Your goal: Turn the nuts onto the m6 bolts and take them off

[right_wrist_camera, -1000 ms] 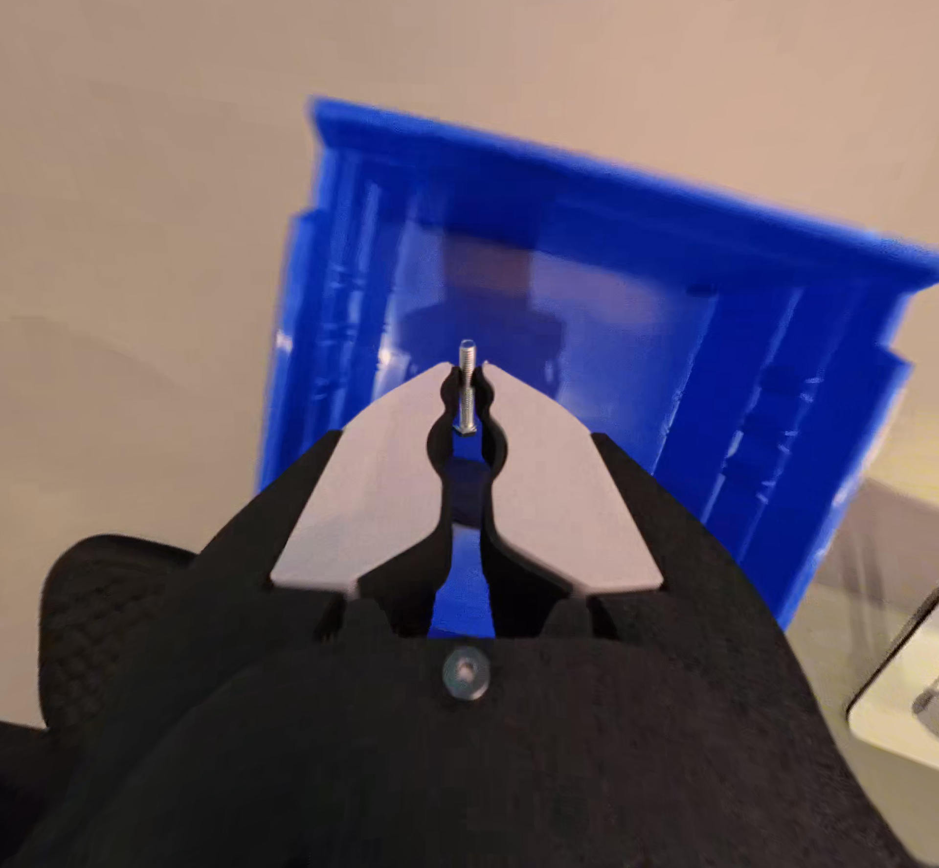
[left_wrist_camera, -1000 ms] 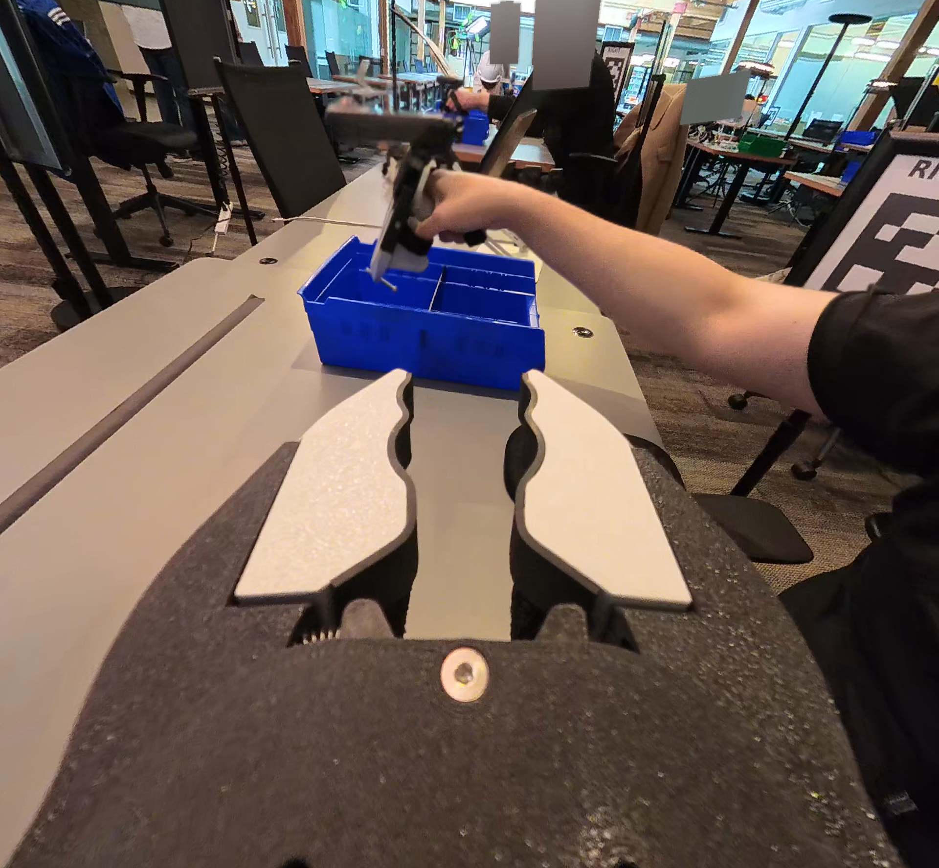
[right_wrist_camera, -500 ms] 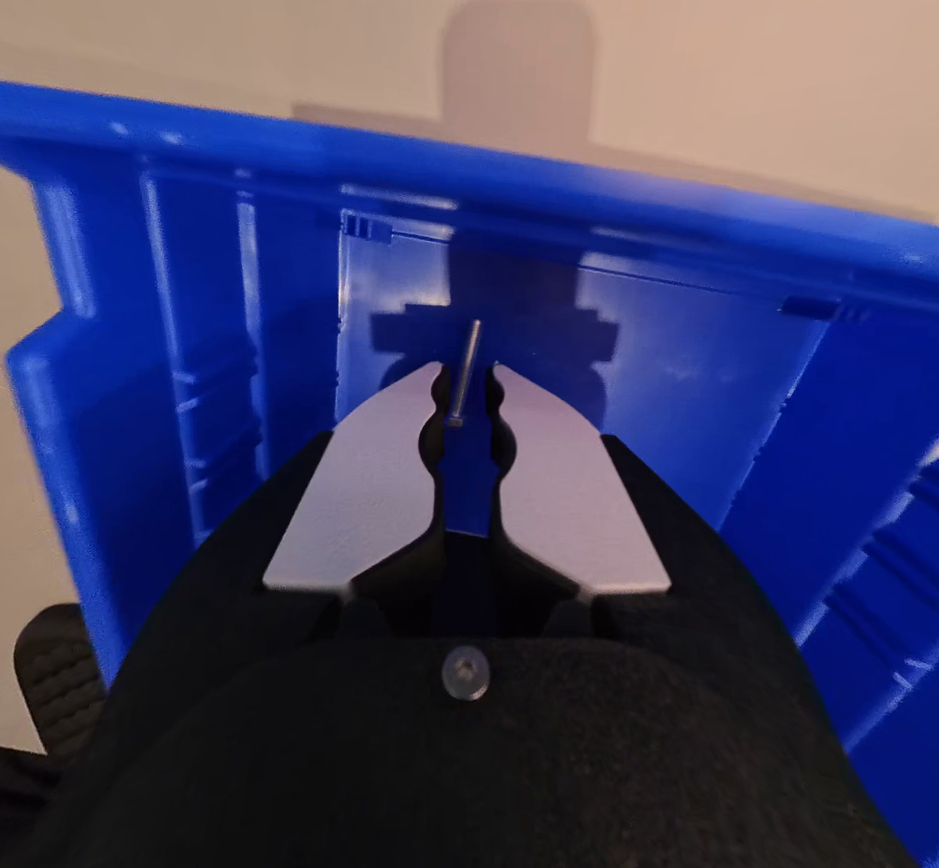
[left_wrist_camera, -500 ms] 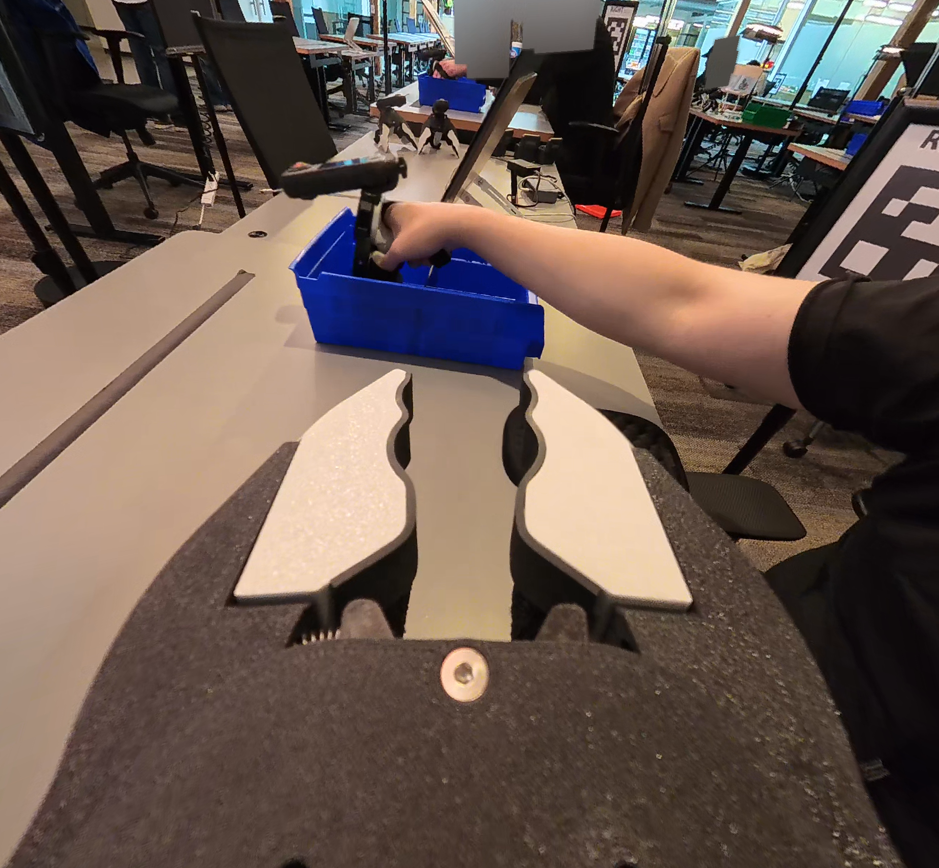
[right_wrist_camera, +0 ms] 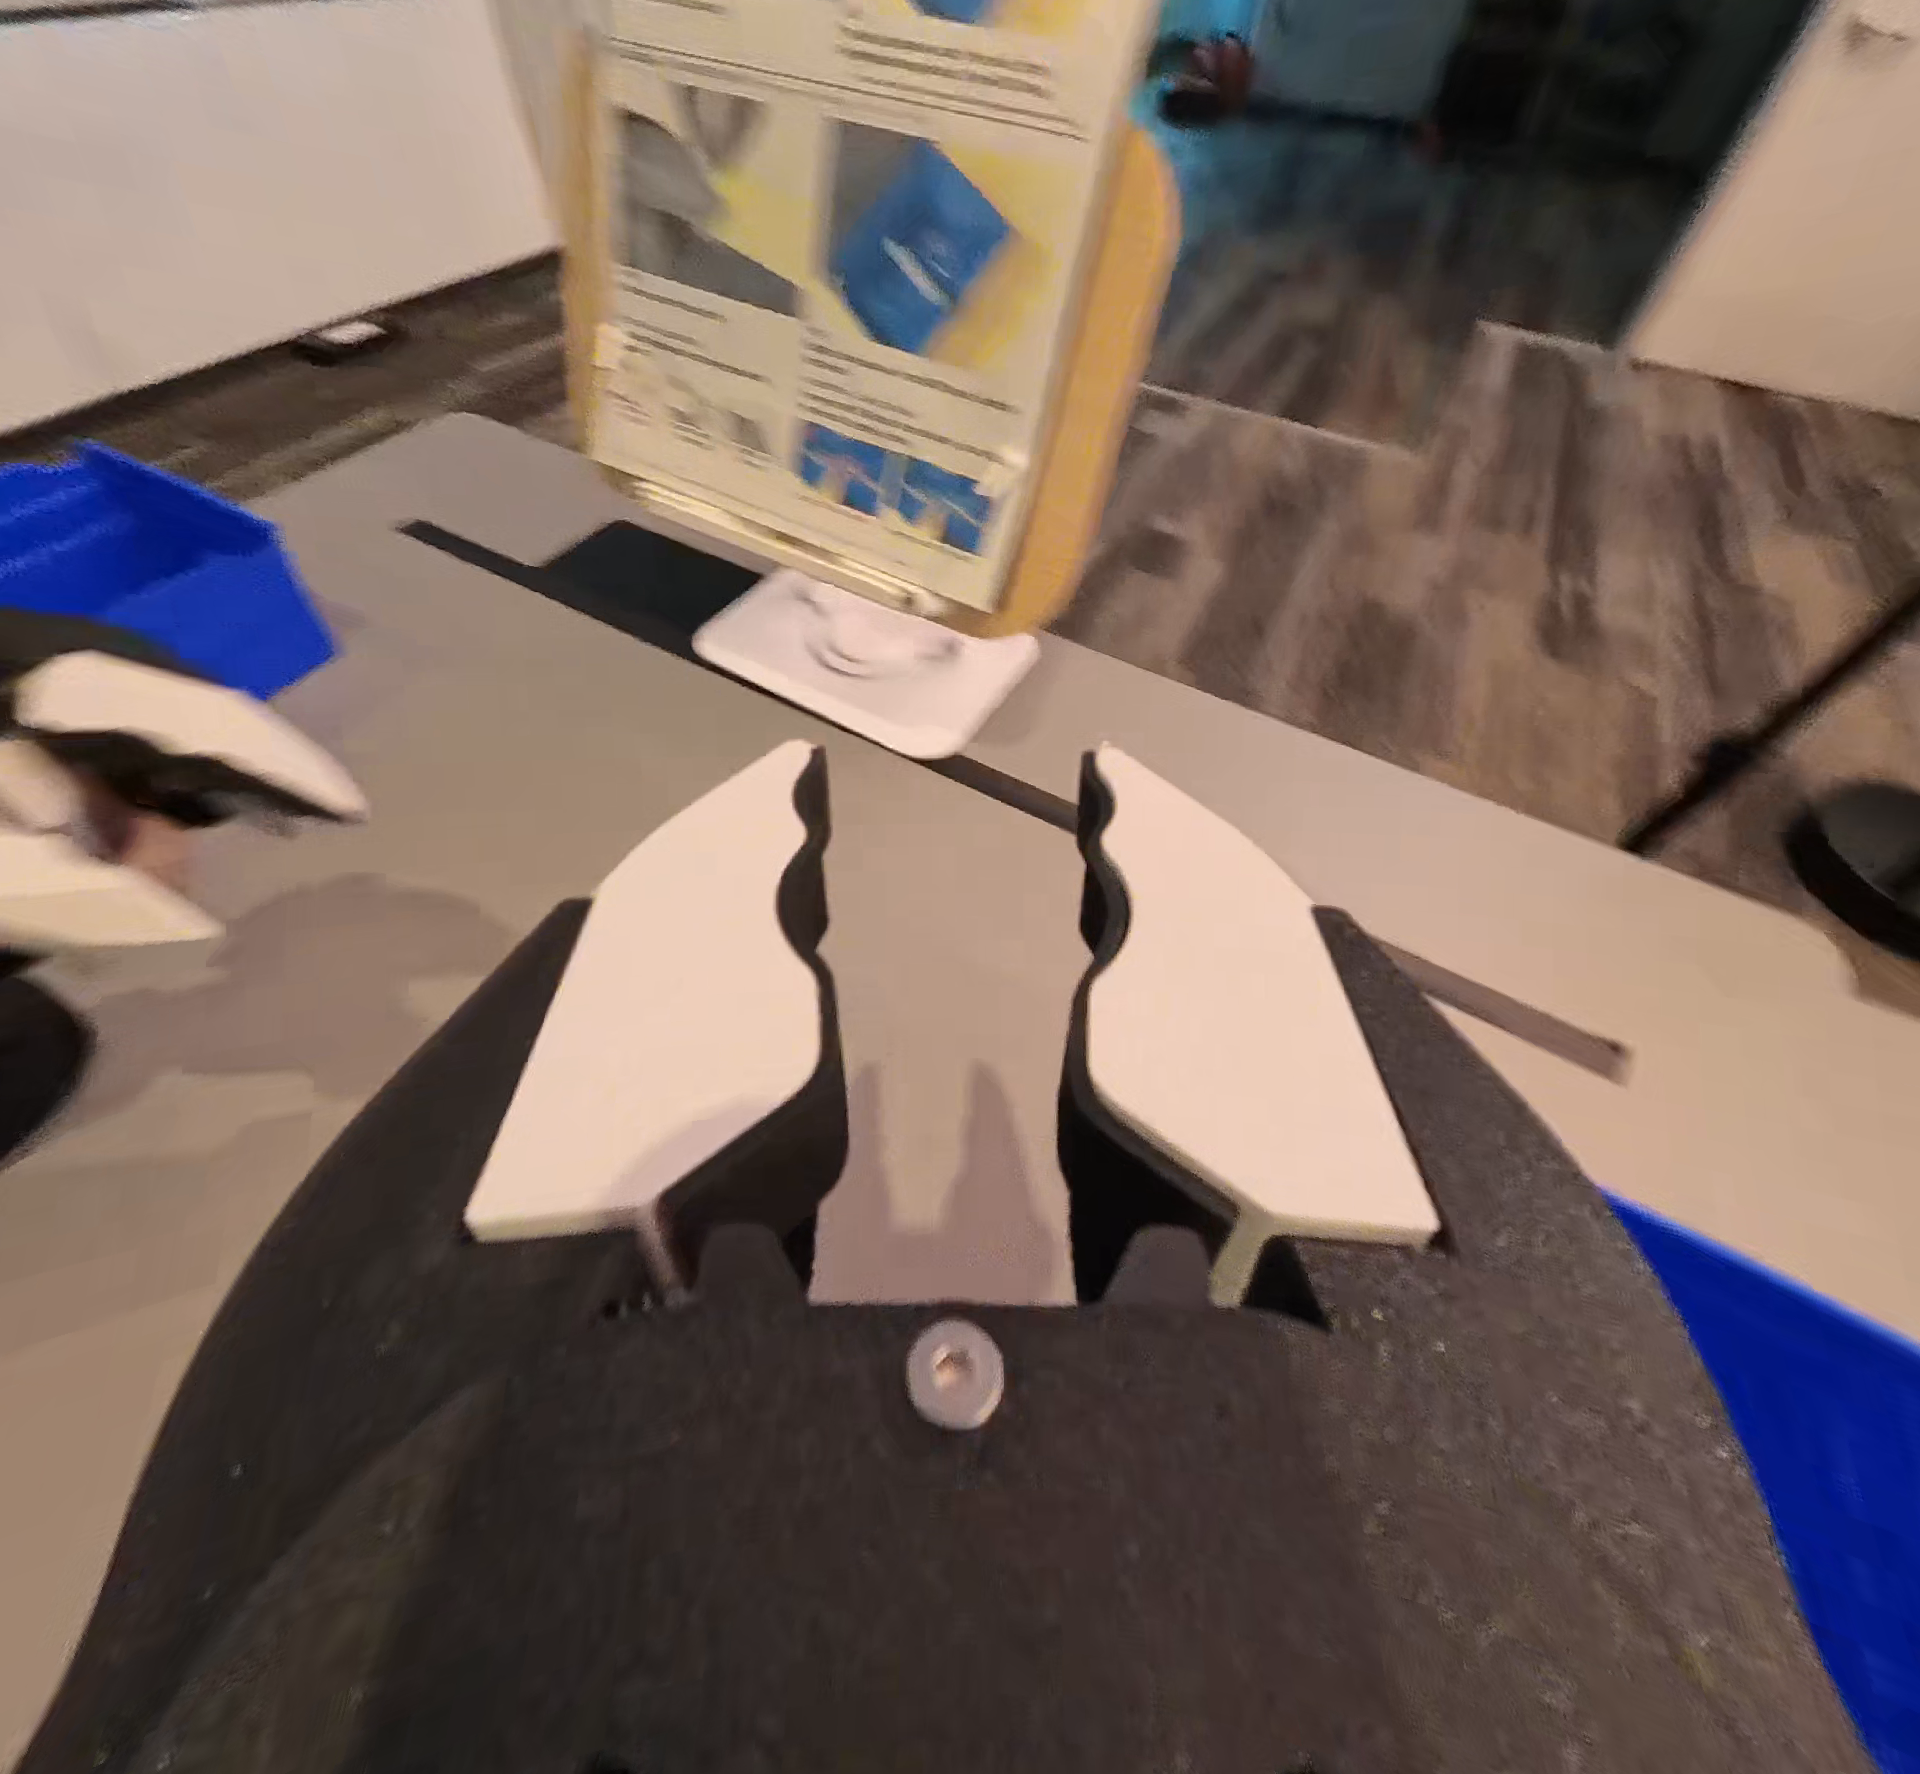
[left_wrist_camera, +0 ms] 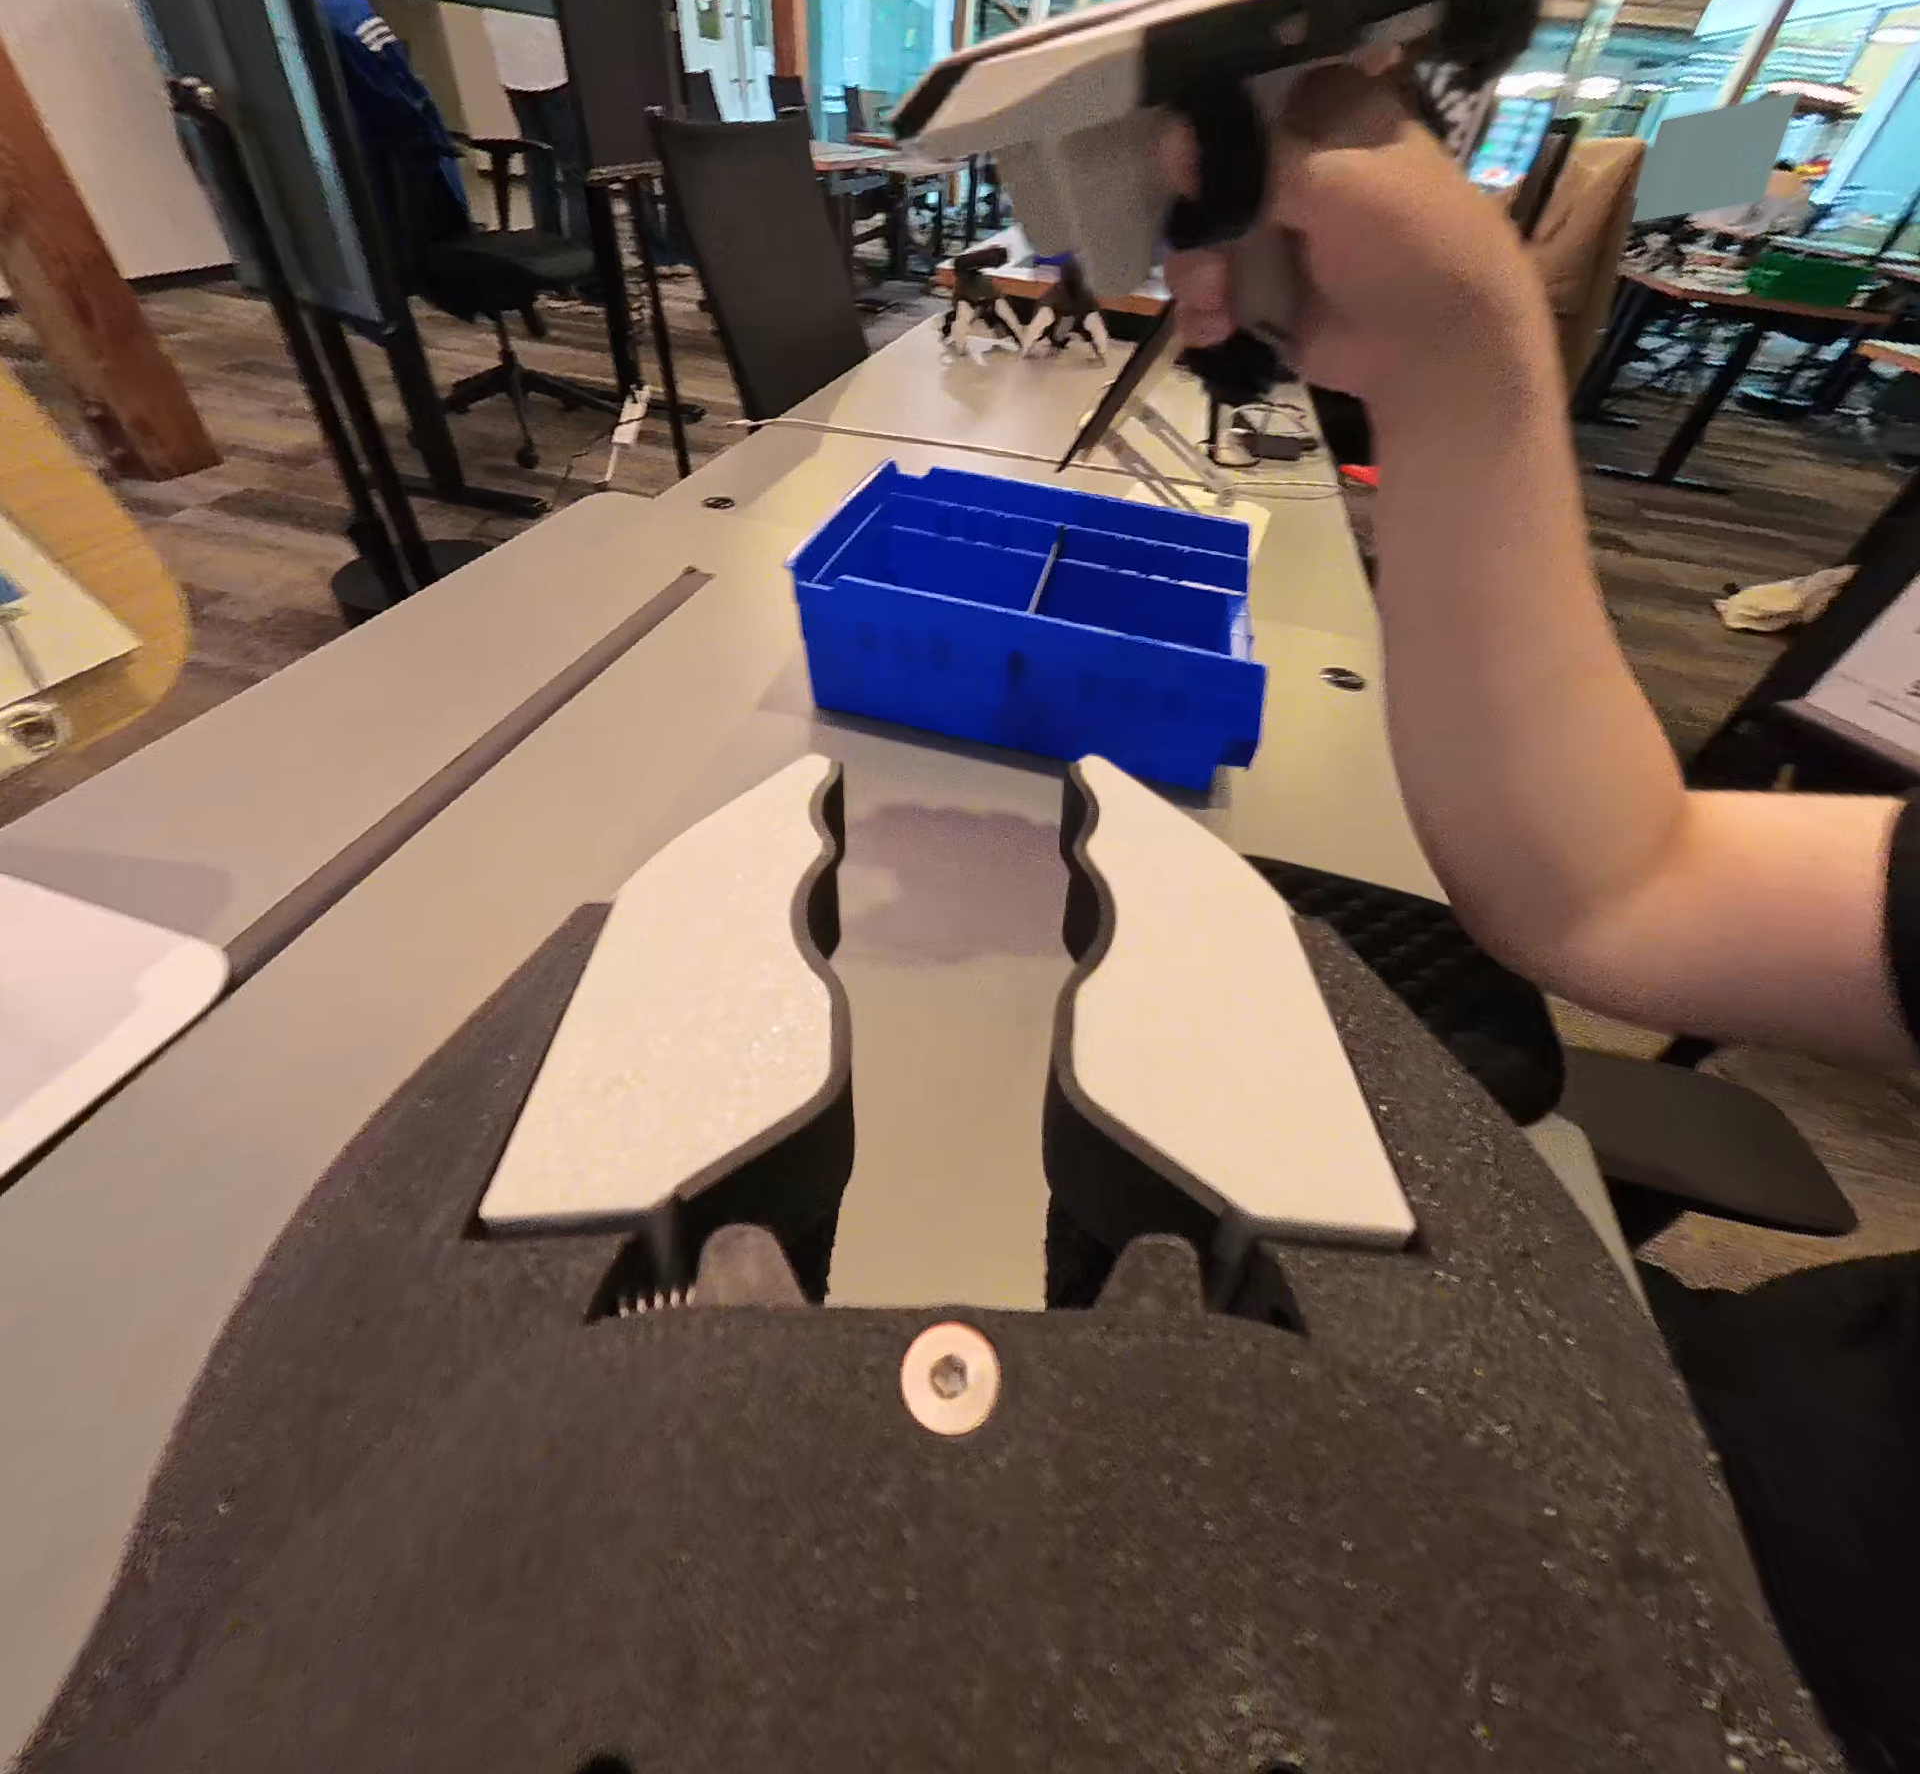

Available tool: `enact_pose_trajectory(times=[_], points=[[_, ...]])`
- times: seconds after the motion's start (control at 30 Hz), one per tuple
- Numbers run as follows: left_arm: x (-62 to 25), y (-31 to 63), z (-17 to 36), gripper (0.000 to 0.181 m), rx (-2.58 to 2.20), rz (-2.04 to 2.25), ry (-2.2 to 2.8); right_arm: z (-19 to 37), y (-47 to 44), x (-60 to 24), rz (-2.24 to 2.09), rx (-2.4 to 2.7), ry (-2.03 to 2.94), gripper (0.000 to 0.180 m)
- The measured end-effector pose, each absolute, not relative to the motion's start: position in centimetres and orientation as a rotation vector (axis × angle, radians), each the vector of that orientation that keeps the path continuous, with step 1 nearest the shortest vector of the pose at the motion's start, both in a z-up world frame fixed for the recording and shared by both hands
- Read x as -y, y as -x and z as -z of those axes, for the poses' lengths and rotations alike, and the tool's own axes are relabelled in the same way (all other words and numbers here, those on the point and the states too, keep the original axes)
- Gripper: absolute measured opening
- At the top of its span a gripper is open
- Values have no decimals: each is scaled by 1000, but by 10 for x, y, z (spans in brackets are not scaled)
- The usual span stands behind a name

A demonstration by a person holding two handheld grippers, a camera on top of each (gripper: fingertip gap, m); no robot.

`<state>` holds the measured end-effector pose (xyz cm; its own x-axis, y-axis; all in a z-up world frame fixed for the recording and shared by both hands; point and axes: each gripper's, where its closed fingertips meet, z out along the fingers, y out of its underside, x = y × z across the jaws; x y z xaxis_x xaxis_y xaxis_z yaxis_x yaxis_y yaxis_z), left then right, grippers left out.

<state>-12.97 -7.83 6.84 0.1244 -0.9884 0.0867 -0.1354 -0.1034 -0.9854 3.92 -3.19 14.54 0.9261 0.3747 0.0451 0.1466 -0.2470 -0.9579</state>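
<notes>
Left gripper [left_wrist_camera: 948, 794], bottom centre of the left wrist view: jaws spread apart, nothing between them, only bare grey table [left_wrist_camera: 416, 789] visible through the gap. It hovers low over the table, pointing at the blue bin [left_wrist_camera: 1023, 628], which sits just beyond the fingertips at frame centre.

Right gripper [right_wrist_camera: 948, 789], bottom centre of the right wrist view: jaws also spread wide, empty, table surface showing between them. In the left wrist view it appears upper right, held in the person's hand [left_wrist_camera: 1392, 270], raised well above the bin and tilted, motion-blurred.

Task things: no bolt or nut can be made out in either view. The blue bin is a divided tray with several compartments; the near compartments look dark and their floors are mostly hidden by the front wall, so contents can't be told. If bolts and nuts are there, they are too small or hidden.

Progress, as a judgement: both grippers empty and away from the bin suggests either a cycle just finished with parts back in the bin, or a pause between parts. Nothing currently being threaded. Can't tell how many nuts are done or left.

Outward: right wrist view shows a stand-up instruction card [right_wrist_camera: 831, 270] on a white base at upper centre, blurred, a corner of the blue bin at left edge, and the left gripper's fingers at far left. Dark slot runs across the table. Office chairs and desks behind.
</notes>
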Motion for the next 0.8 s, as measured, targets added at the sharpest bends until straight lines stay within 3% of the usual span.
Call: enact_pose_trajectory(times=[0.33,0.53,0.8], points=[[61,164,-88,35,-1055,1053,1530,-111,59,45,-392,682,1811,40],[36,277,-130,31,-827,671,1654,-90,39,31,-431,621,1907,39],[-60,515,3,29,-518,-89,2444,-97,35,24,-464,577,1872,33]])
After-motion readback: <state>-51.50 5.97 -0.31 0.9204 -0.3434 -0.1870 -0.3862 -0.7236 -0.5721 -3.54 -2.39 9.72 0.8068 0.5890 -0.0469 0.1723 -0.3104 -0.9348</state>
